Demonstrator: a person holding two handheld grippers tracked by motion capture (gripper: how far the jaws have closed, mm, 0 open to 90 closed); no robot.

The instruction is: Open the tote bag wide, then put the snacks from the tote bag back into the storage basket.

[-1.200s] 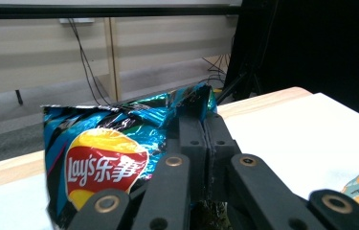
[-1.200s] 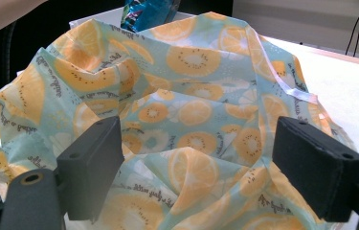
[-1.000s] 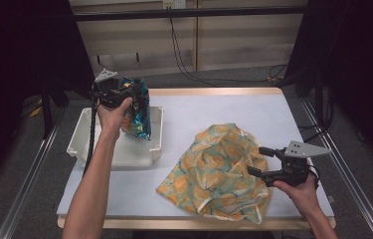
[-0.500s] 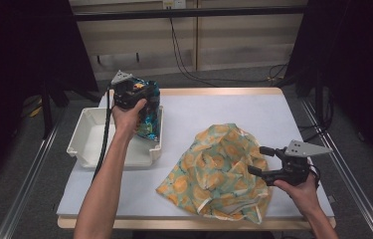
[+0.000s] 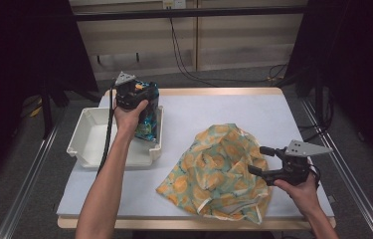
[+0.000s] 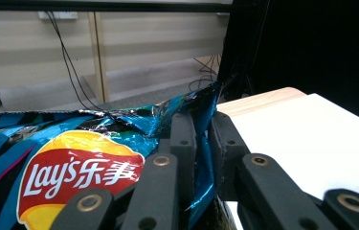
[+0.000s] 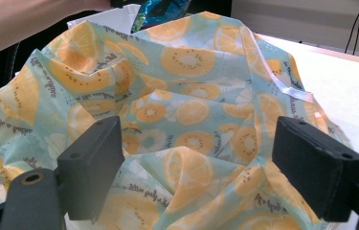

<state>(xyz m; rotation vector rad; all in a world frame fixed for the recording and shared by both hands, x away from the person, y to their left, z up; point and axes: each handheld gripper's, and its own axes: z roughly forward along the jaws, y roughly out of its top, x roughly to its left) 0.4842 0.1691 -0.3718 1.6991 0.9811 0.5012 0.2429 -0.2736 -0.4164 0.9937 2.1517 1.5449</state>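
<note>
A blue Lay's chip bag (image 5: 147, 122) stands upright at the right end of the white bin (image 5: 90, 147). My left gripper (image 5: 143, 92) holds its crumpled top edge. In the left gripper view the chip bag (image 6: 72, 165) has that foil edge pinched between the two black jaws of my left gripper (image 6: 203, 132). The jaws have just been opening slightly, with the foil still touching both pads. My right gripper (image 5: 257, 160) stands open at the right edge of an orange-slice print cloth bag (image 5: 214, 172). The cloth (image 7: 186, 62) lies beyond the wide-apart jaws of my right gripper (image 7: 201, 160).
The white mat (image 5: 233, 109) covers the wooden table, with bare room behind the cloth bag. Dark curtains and metal rails flank the table. Cables hang on the back wall.
My left hand has carried the chip bag to the right and slightly down, to the bin's right end. The right gripper and the cloth bag have stayed put.
</note>
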